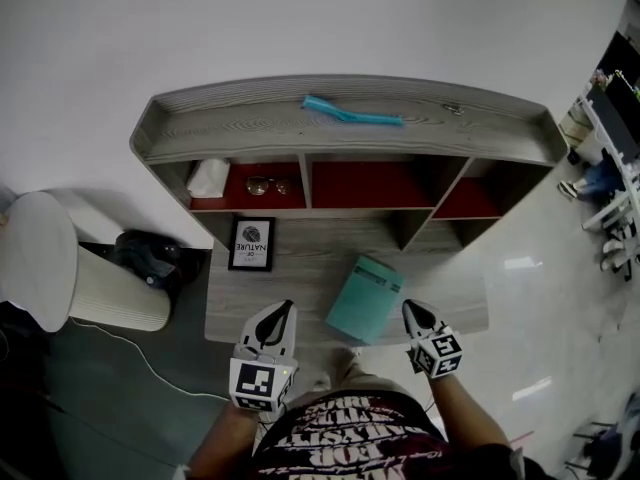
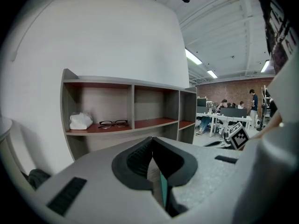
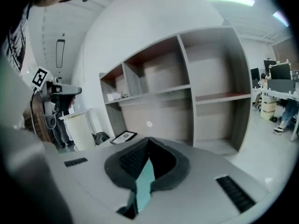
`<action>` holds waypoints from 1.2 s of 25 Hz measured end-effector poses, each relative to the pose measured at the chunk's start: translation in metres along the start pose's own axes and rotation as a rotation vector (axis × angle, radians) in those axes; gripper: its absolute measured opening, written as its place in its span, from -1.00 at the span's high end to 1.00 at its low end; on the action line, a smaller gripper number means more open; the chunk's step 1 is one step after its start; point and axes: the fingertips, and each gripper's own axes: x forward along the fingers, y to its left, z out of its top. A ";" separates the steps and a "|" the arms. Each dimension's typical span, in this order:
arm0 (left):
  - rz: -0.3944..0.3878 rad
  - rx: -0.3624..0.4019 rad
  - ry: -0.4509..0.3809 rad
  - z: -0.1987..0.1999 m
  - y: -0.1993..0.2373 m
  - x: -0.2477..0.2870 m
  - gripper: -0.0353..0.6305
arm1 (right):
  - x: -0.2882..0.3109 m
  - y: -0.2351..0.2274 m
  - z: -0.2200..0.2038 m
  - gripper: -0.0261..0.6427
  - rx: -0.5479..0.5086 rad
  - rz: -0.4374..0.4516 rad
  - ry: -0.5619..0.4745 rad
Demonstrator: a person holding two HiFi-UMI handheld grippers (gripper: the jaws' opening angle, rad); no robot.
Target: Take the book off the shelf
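A teal book [image 1: 365,298] lies flat and askew on the wooden desk top [image 1: 300,273] in front of the shelf unit [image 1: 350,128]. My left gripper [image 1: 287,308] hovers at the desk's front edge, left of the book, its jaws closed tip to tip with nothing between them. My right gripper [image 1: 408,308] sits just off the book's right side, also shut and empty. In the left gripper view [image 2: 152,139] and the right gripper view [image 3: 149,140], a sliver of the teal book [image 3: 145,183] shows beneath the closed jaws.
The red-floored shelf compartments hold a white cloth [image 1: 208,178] and glasses [image 1: 265,184]; a teal strip [image 1: 350,114] lies on the shelf top. A framed picture [image 1: 251,243] rests on the desk's left. A white round bin [image 1: 40,258] and a black bag [image 1: 150,258] stand at the left.
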 end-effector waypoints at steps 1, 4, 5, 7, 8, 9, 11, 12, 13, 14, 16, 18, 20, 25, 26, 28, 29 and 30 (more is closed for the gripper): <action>-0.009 -0.007 -0.015 0.004 -0.002 -0.003 0.88 | -0.009 0.002 0.008 0.91 -0.014 0.000 -0.019; -0.024 -0.014 -0.055 0.016 -0.003 -0.015 0.88 | -0.033 0.011 0.038 0.91 -0.076 -0.005 -0.071; -0.022 -0.006 -0.063 0.019 -0.002 -0.019 0.88 | -0.040 0.016 0.050 0.91 -0.094 -0.007 -0.087; -0.018 0.013 -0.074 0.026 -0.003 -0.029 0.88 | -0.056 0.025 0.071 0.91 -0.116 -0.007 -0.120; -0.019 0.020 -0.082 0.029 -0.005 -0.035 0.88 | -0.065 0.030 0.081 0.91 -0.120 -0.003 -0.135; -0.022 0.026 -0.093 0.034 -0.008 -0.041 0.88 | -0.073 0.035 0.091 0.91 -0.123 0.002 -0.148; -0.030 0.042 -0.122 0.045 -0.015 -0.053 0.88 | -0.088 0.045 0.108 0.91 -0.127 0.008 -0.167; -0.034 0.050 -0.132 0.049 -0.018 -0.059 0.88 | -0.095 0.050 0.115 0.91 -0.128 0.008 -0.175; -0.037 0.055 -0.135 0.050 -0.021 -0.065 0.88 | -0.101 0.054 0.121 0.91 -0.127 0.006 -0.181; -0.041 0.054 -0.132 0.051 -0.024 -0.070 0.88 | -0.106 0.058 0.126 0.91 -0.123 0.005 -0.188; -0.048 0.051 -0.128 0.050 -0.029 -0.079 0.88 | -0.115 0.065 0.132 0.91 -0.114 0.004 -0.199; -0.053 0.056 -0.132 0.048 -0.032 -0.085 0.88 | -0.123 0.071 0.135 0.91 -0.112 -0.002 -0.201; -0.054 0.062 -0.137 0.045 -0.032 -0.091 0.88 | -0.128 0.078 0.134 0.91 -0.117 -0.002 -0.194; -0.052 0.048 -0.128 0.038 -0.032 -0.103 0.88 | -0.139 0.089 0.127 0.91 -0.132 -0.005 -0.169; -0.054 0.045 -0.124 0.036 -0.033 -0.104 0.88 | -0.140 0.090 0.125 0.91 -0.131 -0.007 -0.167; -0.065 0.038 -0.116 0.030 -0.036 -0.103 0.88 | -0.143 0.093 0.123 0.91 -0.135 -0.005 -0.170; -0.071 0.036 -0.113 0.027 -0.037 -0.102 0.88 | -0.144 0.095 0.123 0.91 -0.141 -0.004 -0.172; -0.075 0.033 -0.110 0.025 -0.039 -0.100 0.88 | -0.144 0.095 0.122 0.91 -0.147 -0.004 -0.172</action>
